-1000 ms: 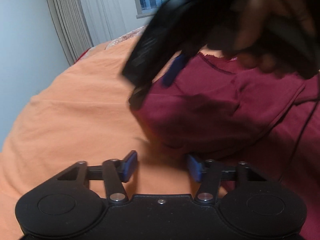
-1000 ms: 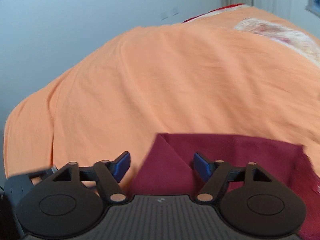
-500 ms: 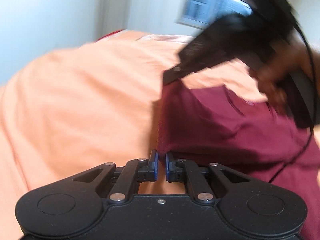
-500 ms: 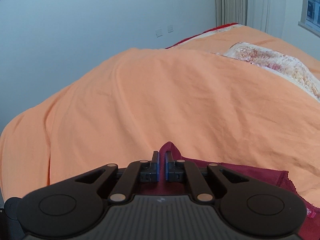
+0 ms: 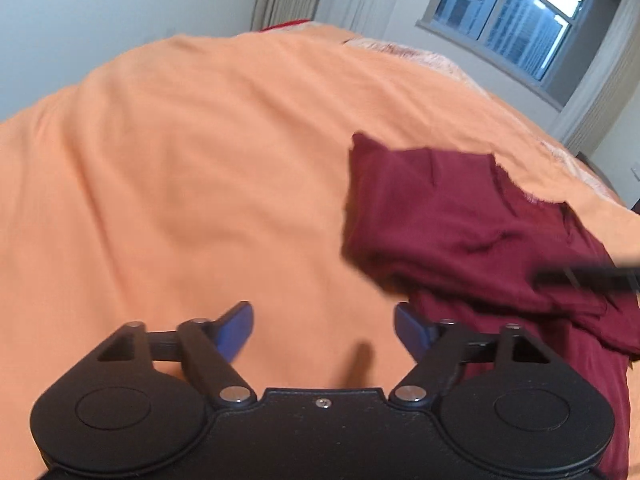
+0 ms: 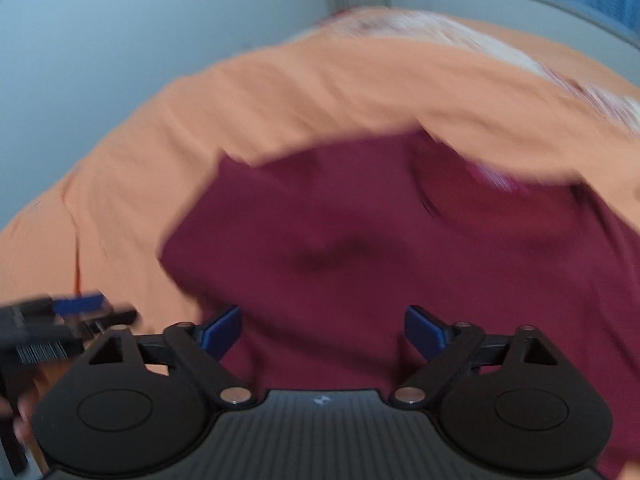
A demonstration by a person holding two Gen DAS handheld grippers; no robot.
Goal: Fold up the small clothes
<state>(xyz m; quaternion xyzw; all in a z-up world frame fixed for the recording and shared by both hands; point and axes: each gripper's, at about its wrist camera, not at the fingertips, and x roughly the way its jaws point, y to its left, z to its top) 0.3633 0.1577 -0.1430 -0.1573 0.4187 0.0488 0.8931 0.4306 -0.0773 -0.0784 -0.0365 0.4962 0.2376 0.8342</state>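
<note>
A dark red garment lies folded over itself on the orange bed cover, to the right in the left wrist view. My left gripper is open above bare cover, its right finger at the garment's near edge. In the right wrist view the same garment fills the middle, blurred by motion. My right gripper is open just over it with nothing between its fingers. The left gripper's tip shows at the left edge there.
The orange cover spreads wide to the left and far side. A patterned pillow lies near the head of the bed. A window and curtains stand behind. A black cable or gripper part crosses the garment at right.
Both grippers were shut on the garment's edge half a second ago and have now opened and let it go. The garment lies folded over; both cameras have pulled back.
</note>
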